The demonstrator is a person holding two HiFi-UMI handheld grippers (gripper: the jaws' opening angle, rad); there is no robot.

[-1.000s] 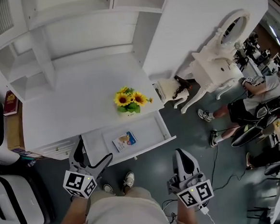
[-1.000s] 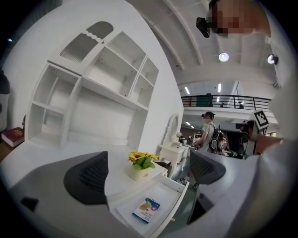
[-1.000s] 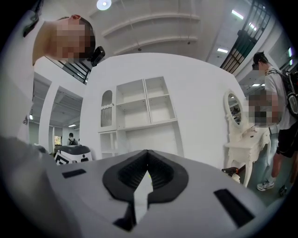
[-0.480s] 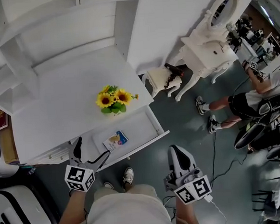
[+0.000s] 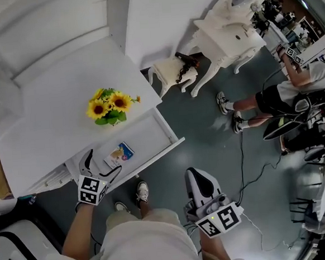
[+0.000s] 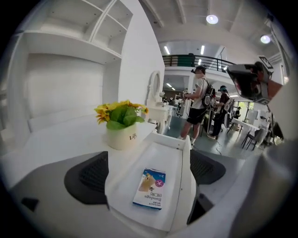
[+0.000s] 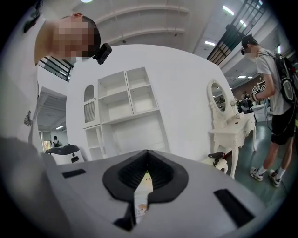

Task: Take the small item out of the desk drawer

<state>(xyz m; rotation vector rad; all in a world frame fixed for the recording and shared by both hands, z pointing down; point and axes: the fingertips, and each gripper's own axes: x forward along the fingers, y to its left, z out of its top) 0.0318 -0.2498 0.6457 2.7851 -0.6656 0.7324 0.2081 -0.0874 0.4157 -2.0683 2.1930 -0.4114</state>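
glossy card box in smooth matt wht drawer

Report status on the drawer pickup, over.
Left gripper open, at the open white desk drawer. Right gripper shut, empty. Small blue-and-white flat box lies in drawer, ungripped. Nothing covers it.

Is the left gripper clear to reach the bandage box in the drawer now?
Probably yes: the drawer is open, the bandage box lies flat and uncovered, and the left gripper faces it with jaws apart.
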